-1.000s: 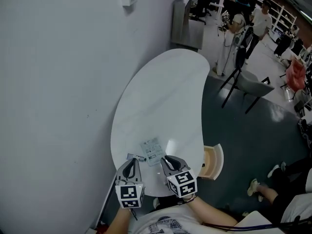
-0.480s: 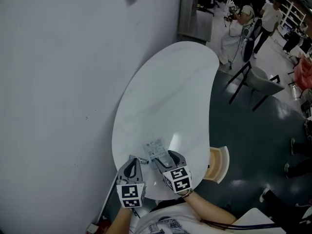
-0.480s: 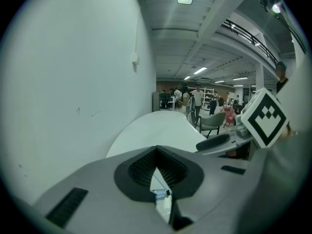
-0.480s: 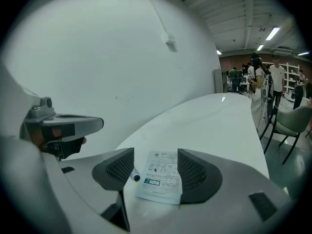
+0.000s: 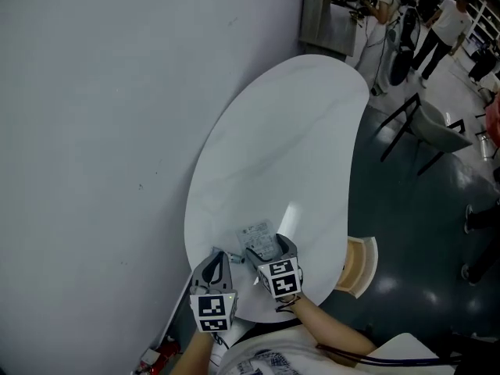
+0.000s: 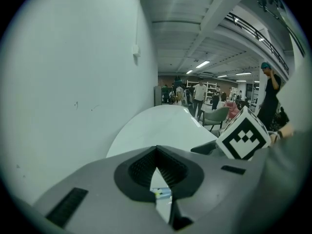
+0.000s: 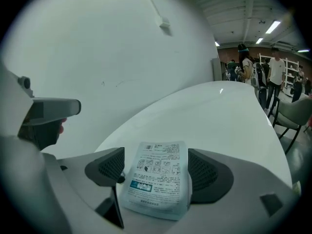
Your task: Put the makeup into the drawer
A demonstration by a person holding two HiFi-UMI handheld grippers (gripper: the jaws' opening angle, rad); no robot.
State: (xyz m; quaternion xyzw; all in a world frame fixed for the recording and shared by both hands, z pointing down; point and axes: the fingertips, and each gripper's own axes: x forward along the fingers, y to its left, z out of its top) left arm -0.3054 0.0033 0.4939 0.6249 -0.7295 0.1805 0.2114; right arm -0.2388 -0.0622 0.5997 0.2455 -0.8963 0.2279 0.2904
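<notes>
Both grippers sit at the near rounded end of the white surface (image 5: 281, 147), side by side, angled down. Right gripper (image 7: 156, 156) jaws are spread wide and have just been opening. The makeup packet (image 7: 158, 179) lies flat on the surface between them, not pinched. Left gripper (image 6: 156, 149) jaws are pressed together, holding nothing, with a small item (image 5: 233, 257) just beside the tips. Drawer (image 5: 361, 266) stands open at the surface's right edge, near the right gripper. Wall (image 5: 101, 131) runs tight along the left edge. The surface stretches long ahead. Dark floor (image 5: 422, 209) is open on the right, with a chair (image 5: 433, 127) and people (image 5: 453, 22) well apart at the far end.
</notes>
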